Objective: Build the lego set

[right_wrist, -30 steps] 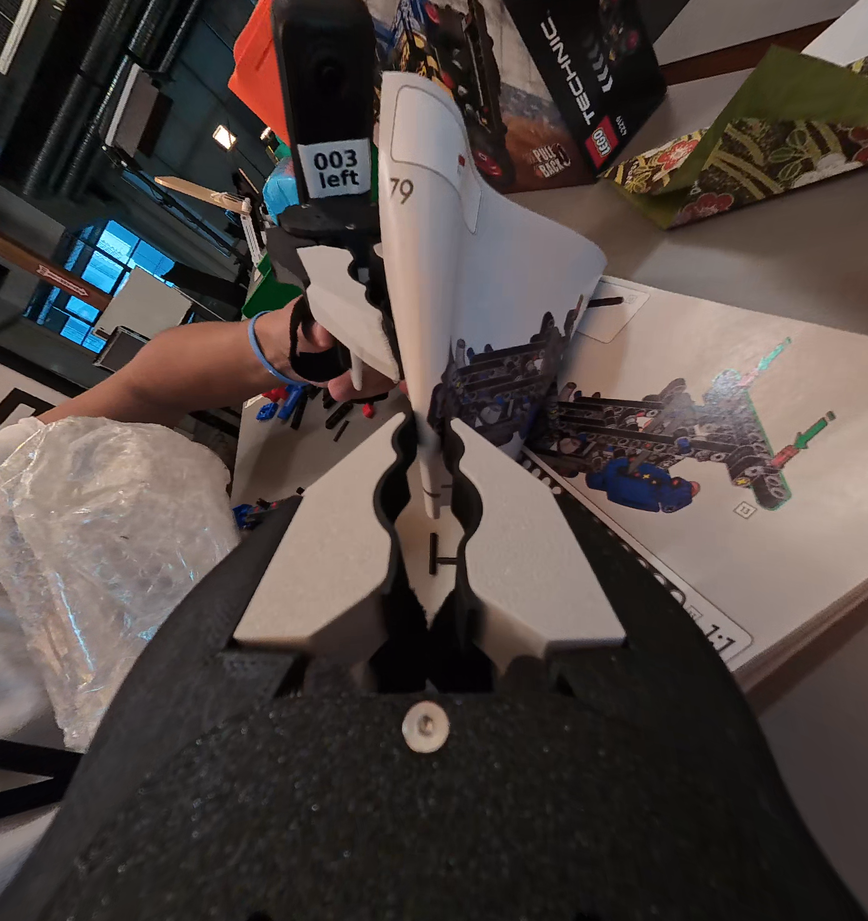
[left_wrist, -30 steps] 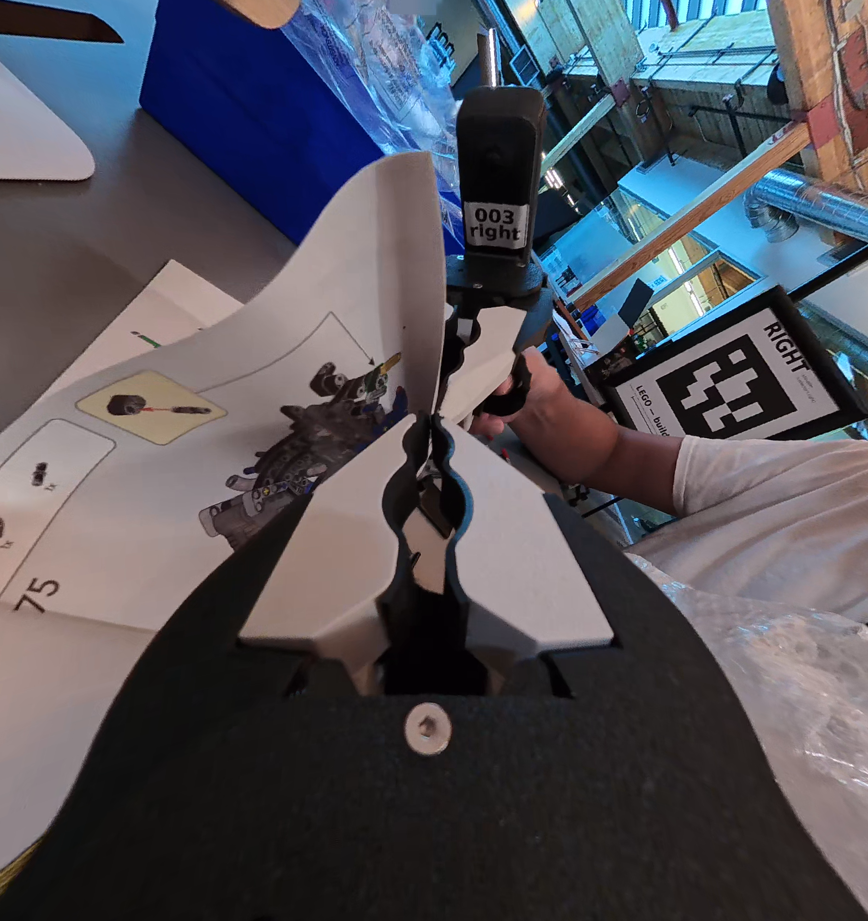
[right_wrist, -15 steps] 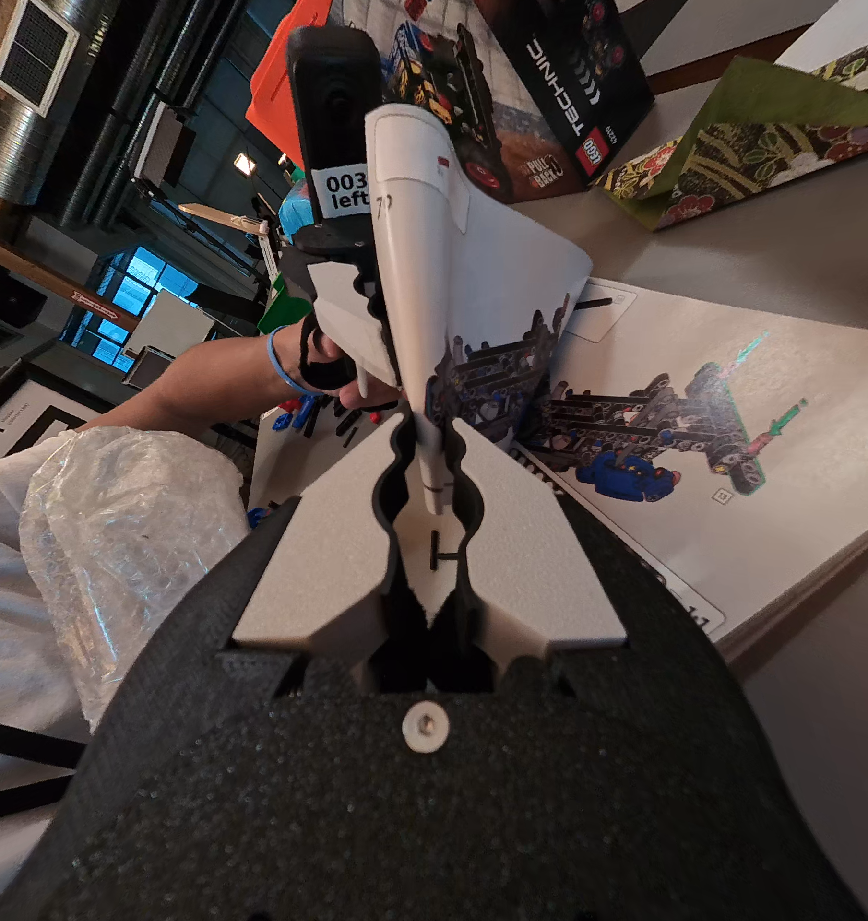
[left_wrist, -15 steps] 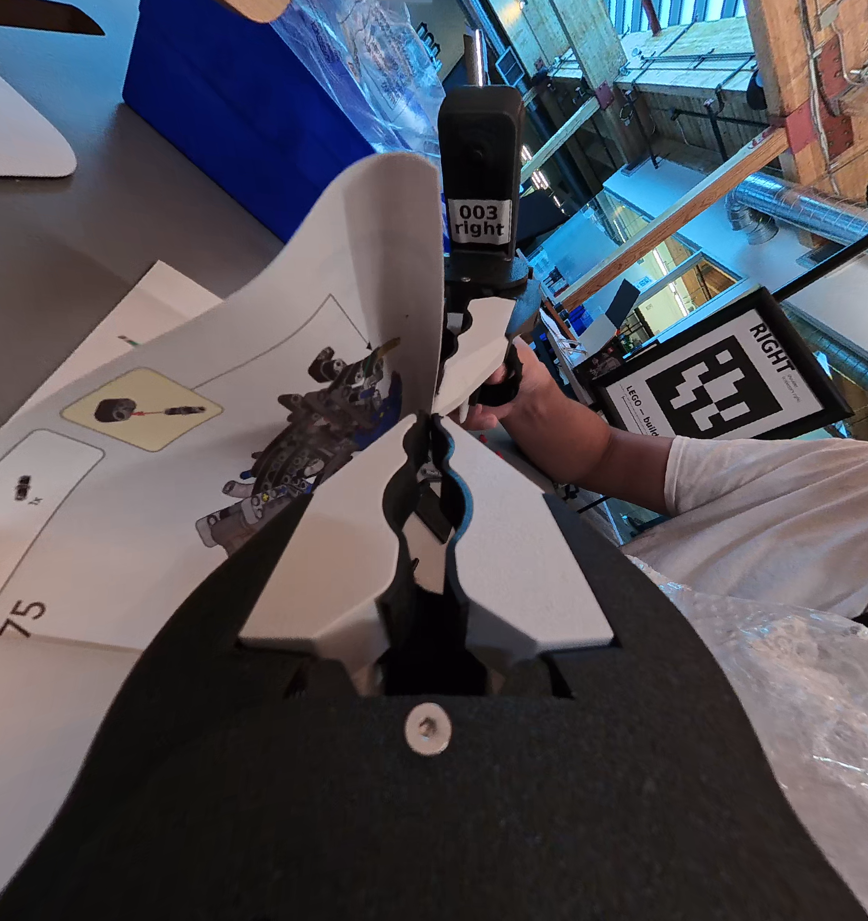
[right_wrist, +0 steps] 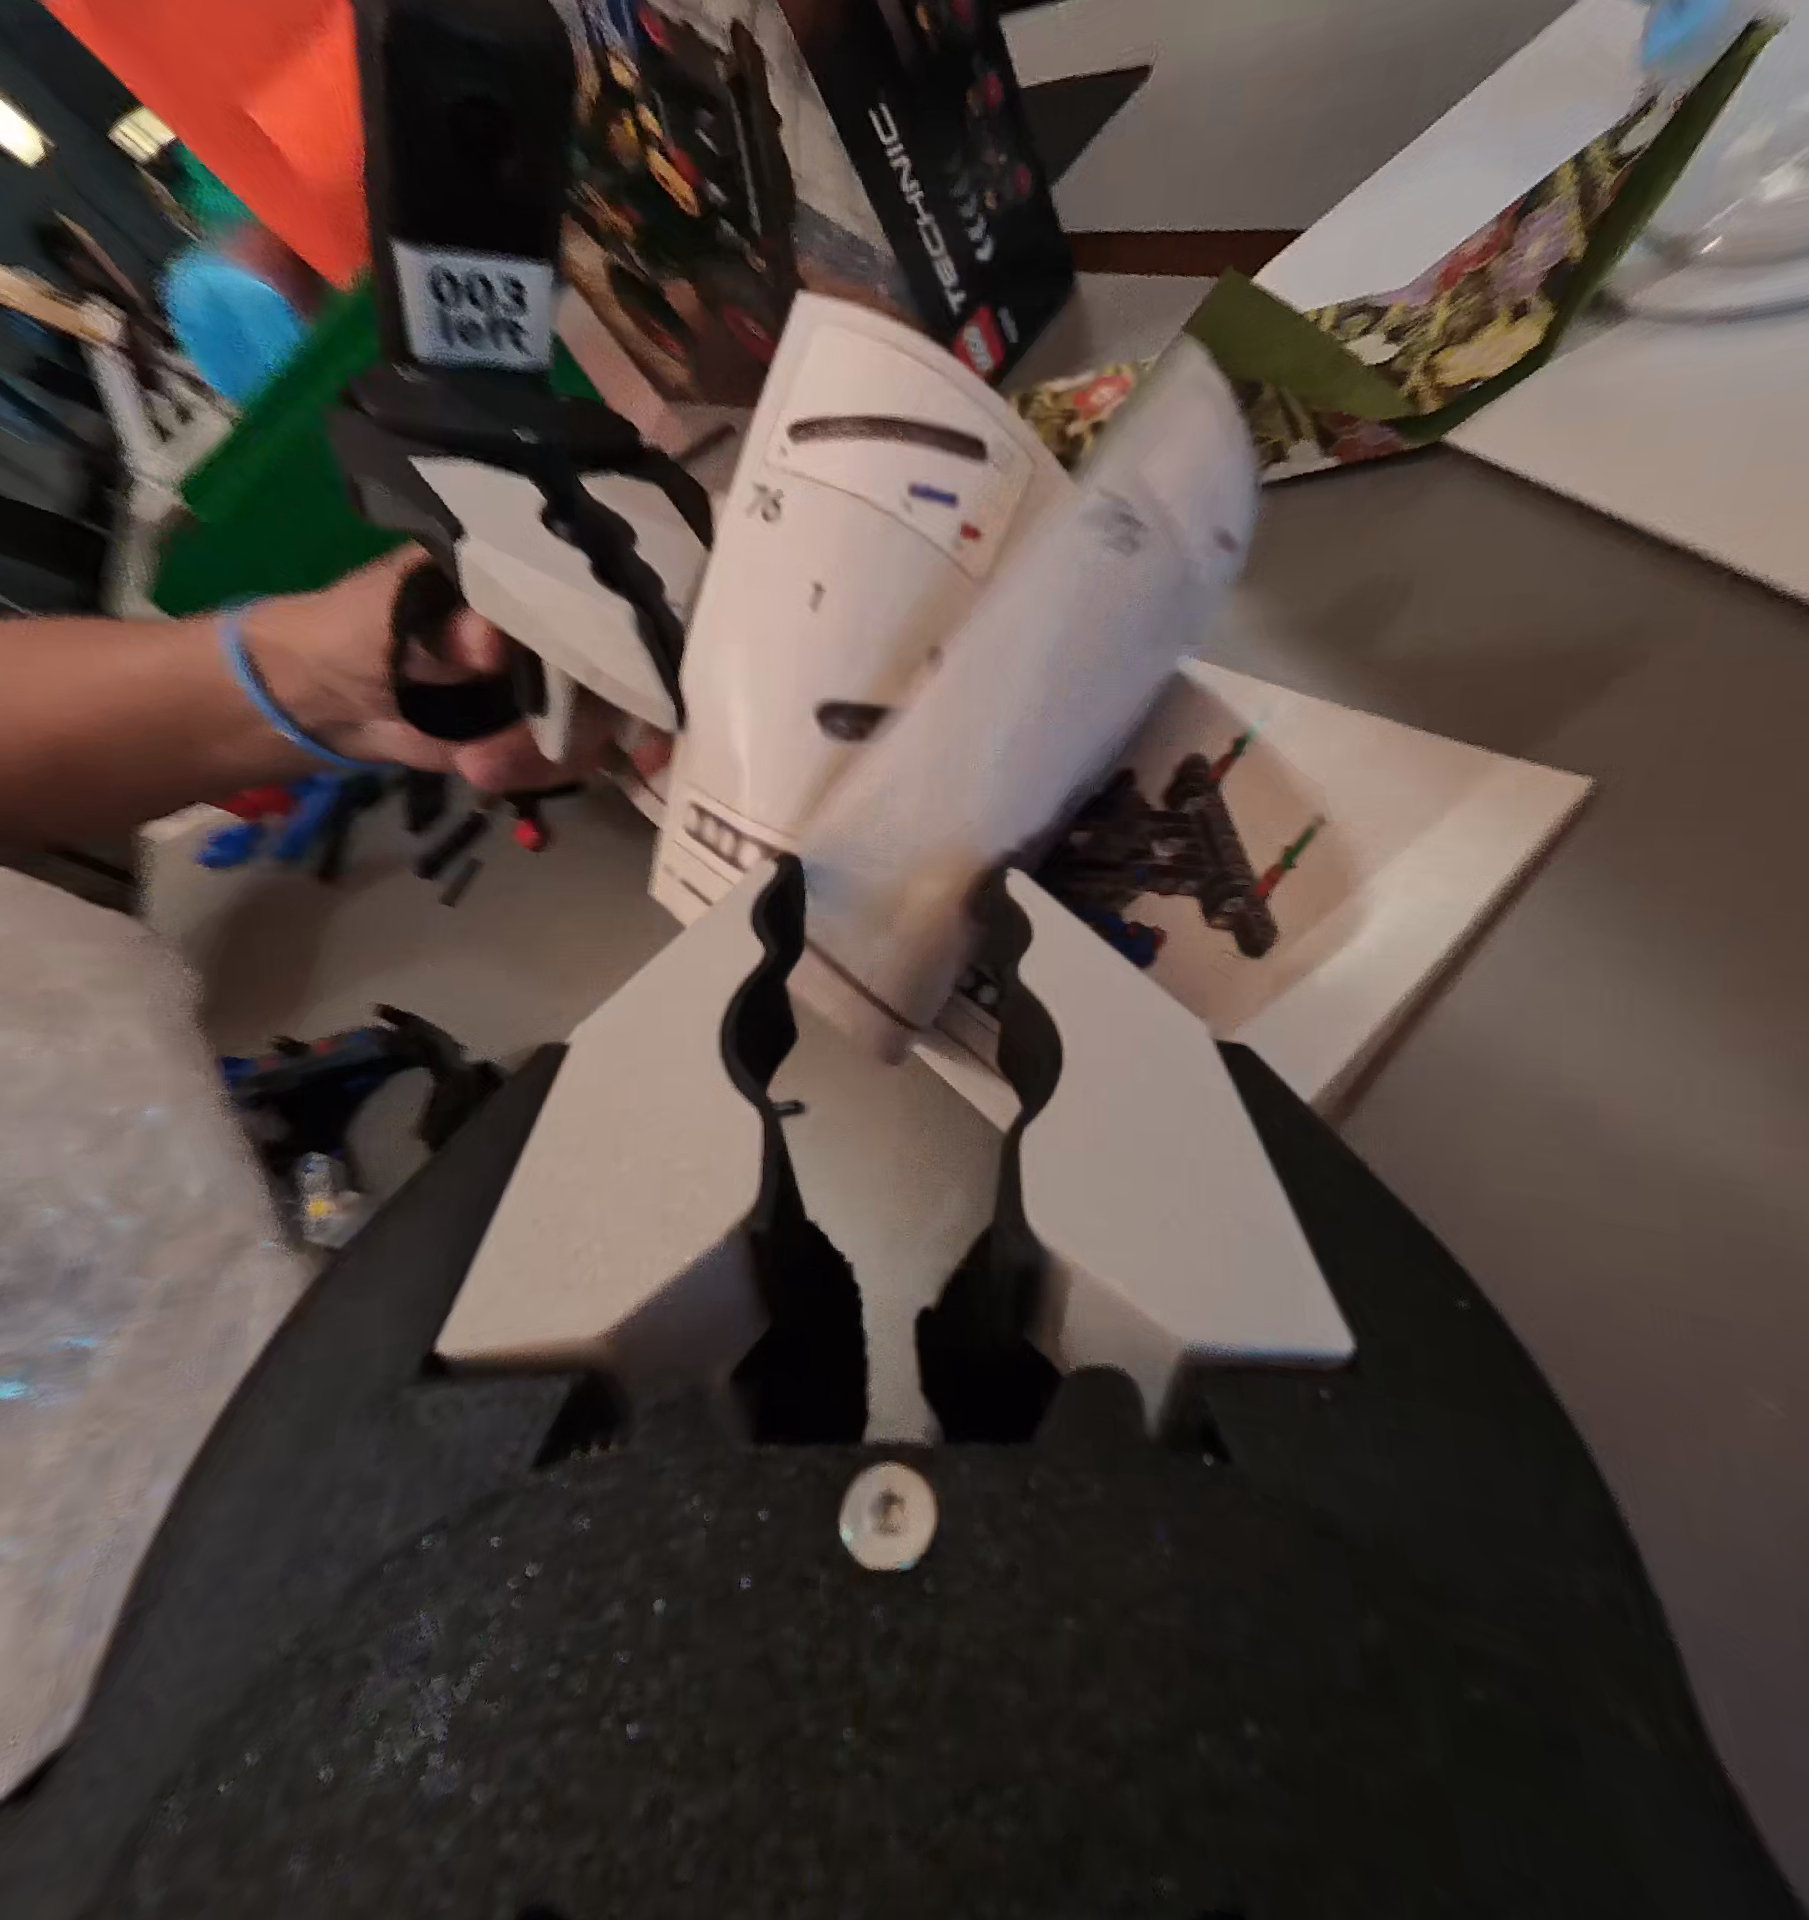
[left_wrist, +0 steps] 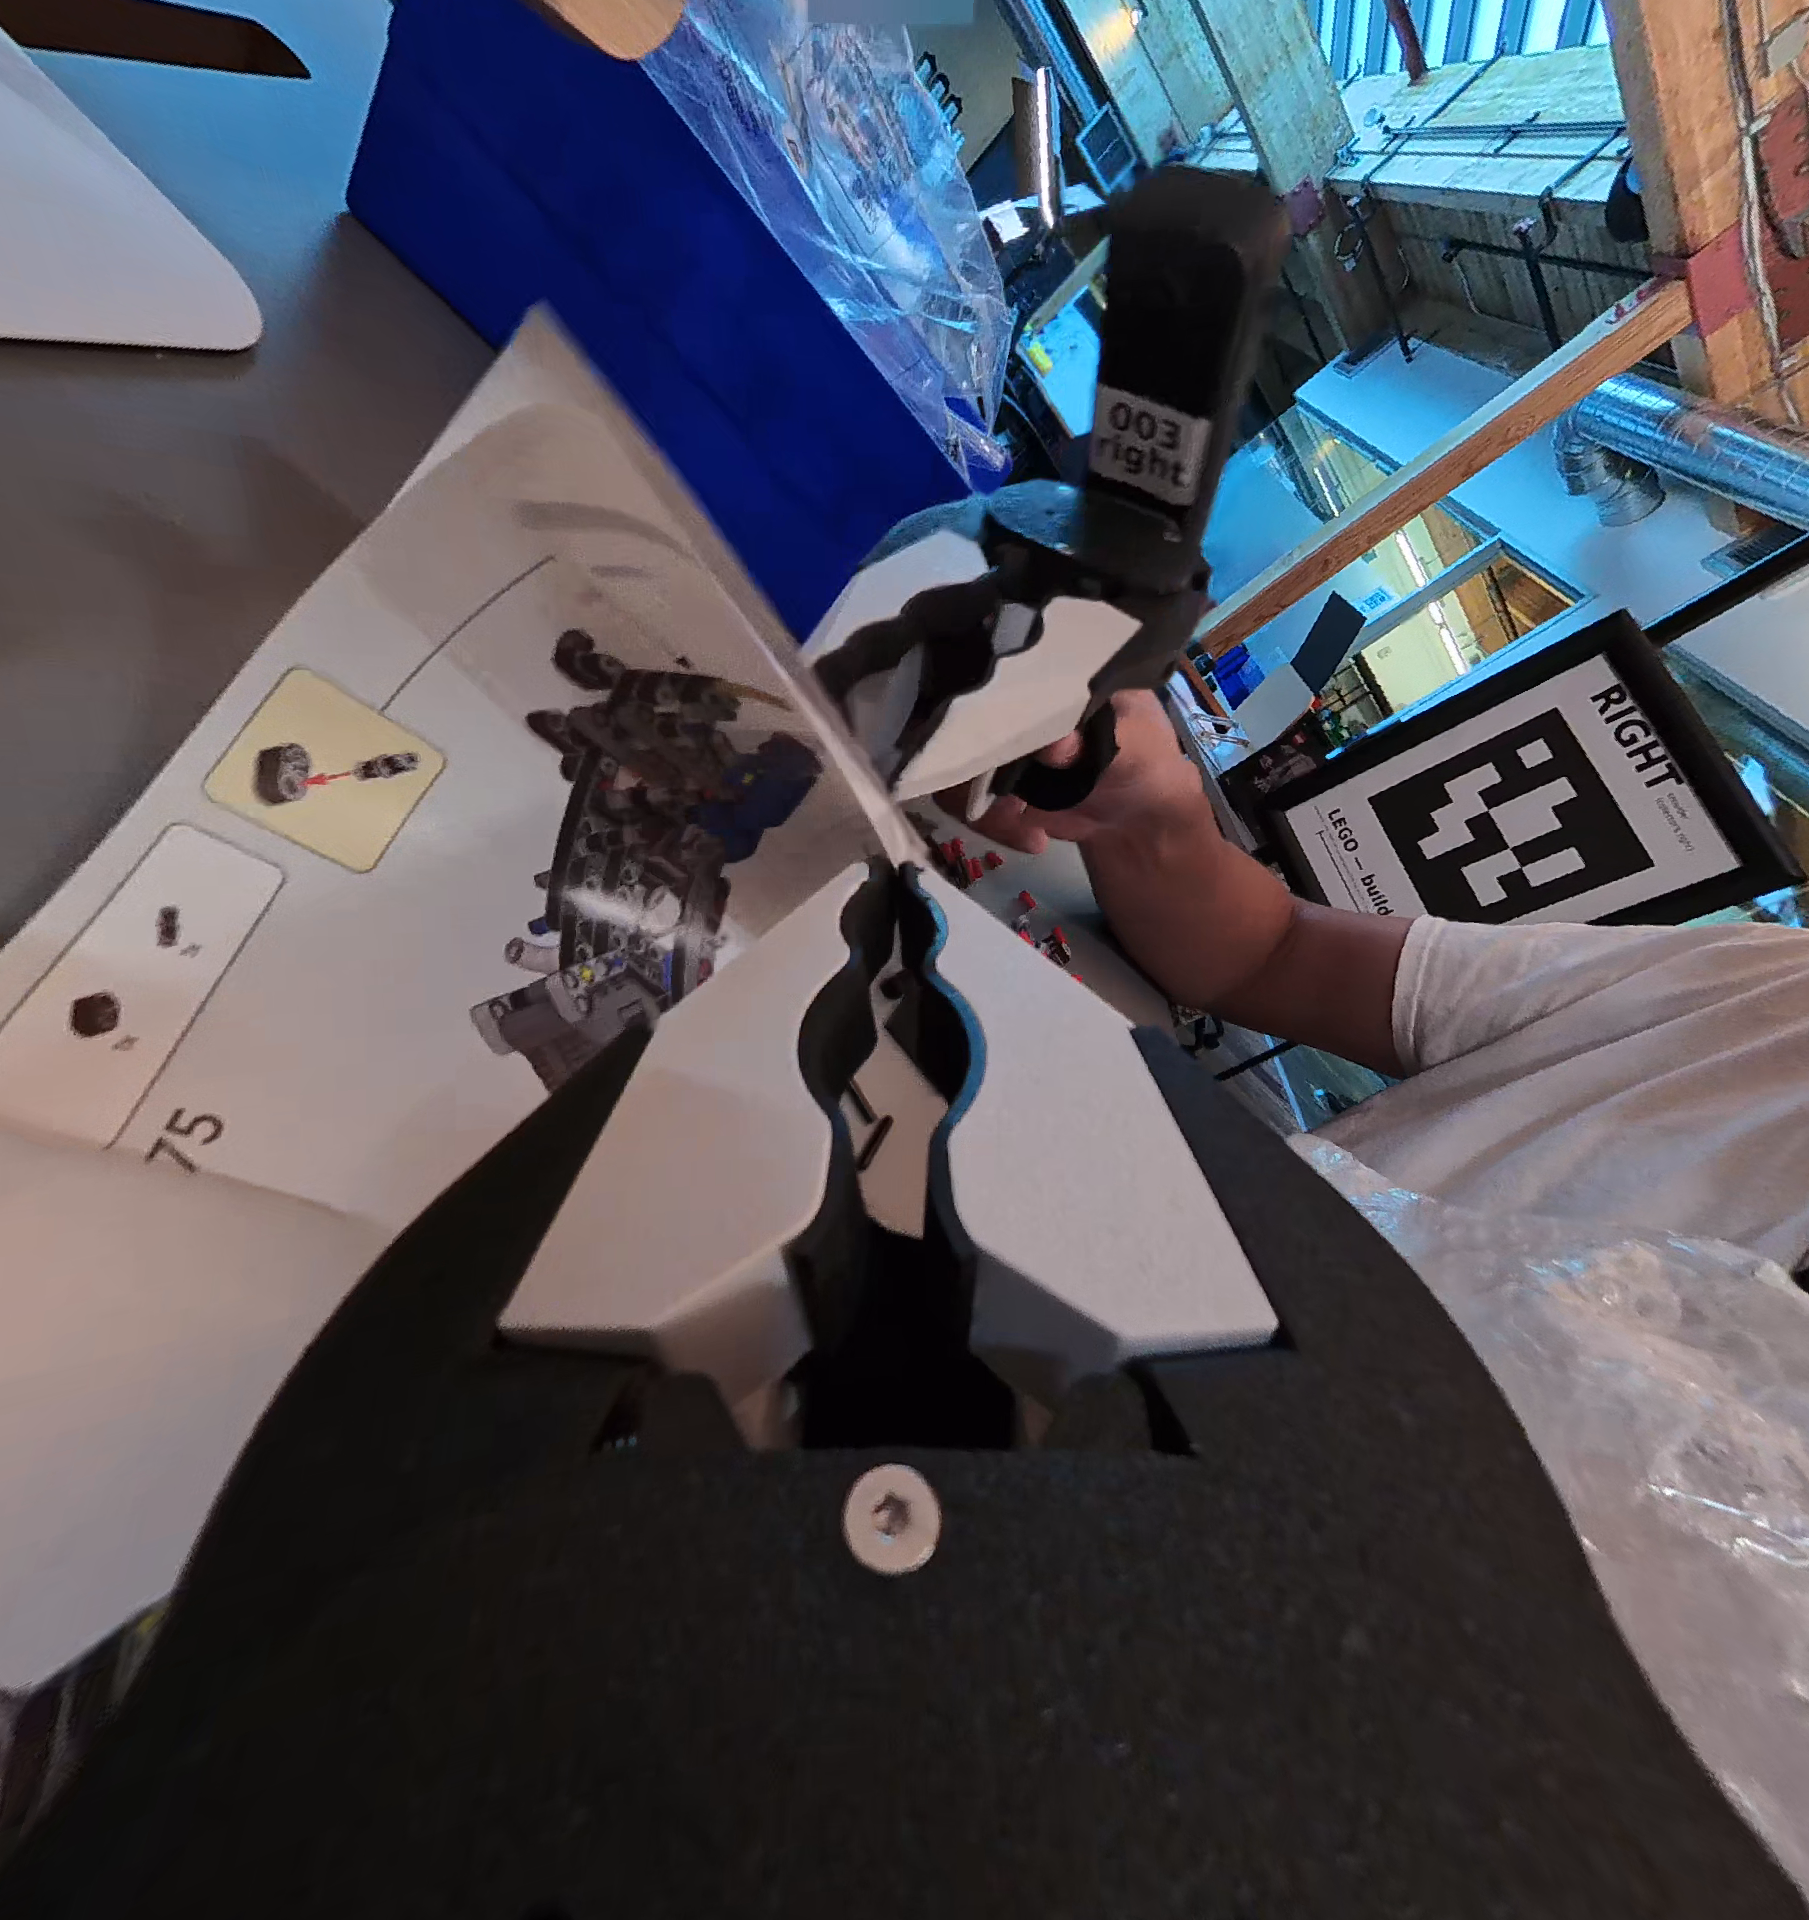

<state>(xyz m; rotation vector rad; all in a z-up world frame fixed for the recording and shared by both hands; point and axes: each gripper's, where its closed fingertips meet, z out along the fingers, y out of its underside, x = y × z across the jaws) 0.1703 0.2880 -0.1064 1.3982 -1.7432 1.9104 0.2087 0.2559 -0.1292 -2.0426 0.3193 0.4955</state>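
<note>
Your left tongs (left_wrist: 895,878) are pinched nearly closed on the lower edge of a lifted page (left_wrist: 609,644) of the instruction booklet (right_wrist: 1399,831), which lies open on the grey table (right_wrist: 1606,1195). Your right tongs (right_wrist: 895,904) stand wide, a blurred curling page (right_wrist: 1035,675) loose between the fingers. Small lego pieces (right_wrist: 443,831) are scattered on the table beyond the booklet, under your left hand (right_wrist: 360,675)
</note>
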